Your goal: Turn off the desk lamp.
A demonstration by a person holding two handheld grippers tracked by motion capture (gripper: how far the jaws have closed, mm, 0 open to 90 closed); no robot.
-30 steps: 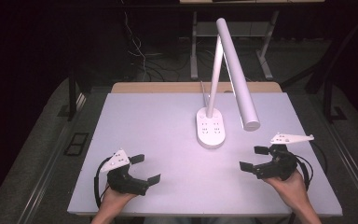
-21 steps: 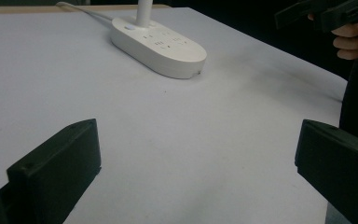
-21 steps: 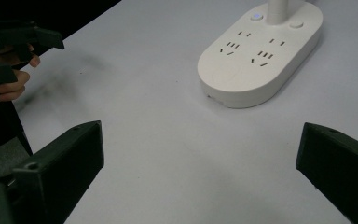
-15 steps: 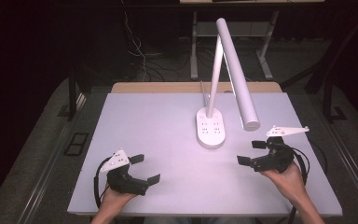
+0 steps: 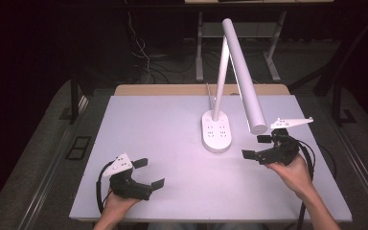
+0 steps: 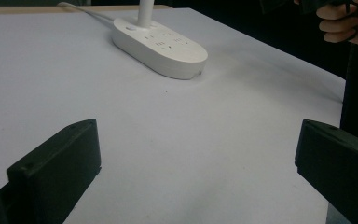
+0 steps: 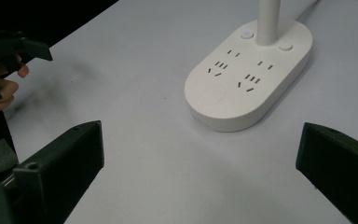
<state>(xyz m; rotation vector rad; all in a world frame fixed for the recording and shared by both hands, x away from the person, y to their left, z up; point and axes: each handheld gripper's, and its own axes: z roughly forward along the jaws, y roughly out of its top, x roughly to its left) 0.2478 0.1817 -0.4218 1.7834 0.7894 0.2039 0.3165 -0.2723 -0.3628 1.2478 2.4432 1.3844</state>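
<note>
As the high view shows, we see a white desk [image 5: 163,129] with a white desk lamp [image 5: 230,76] standing right of its centre. Its oval base [image 5: 216,134] rests flat on the desk and carries several socket outlets and two round buttons beside the upright stem [image 5: 220,79]; the long tubular head [image 5: 243,72] slopes down toward the near right, ending above the desk just beside the right gripper [image 5: 261,148]. A thin cable [image 5: 210,96] runs from the base to the far edge.

We find the left gripper [image 5: 149,173] at the near left of the desk, held in the left hand [image 5: 117,201], well apart from the base. Its jaws stand wide open and hold nothing; in the left gripper view they frame bare desk, with the base [image 6: 161,44] far ahead.

We find the right gripper in the right hand [image 5: 292,170], right of the base and near it, not touching. Its jaws too are spread wide and empty; in the right gripper view the base [image 7: 249,77] lies ahead between them, and the left hand [image 7: 0,79] appears at the far left.
</note>
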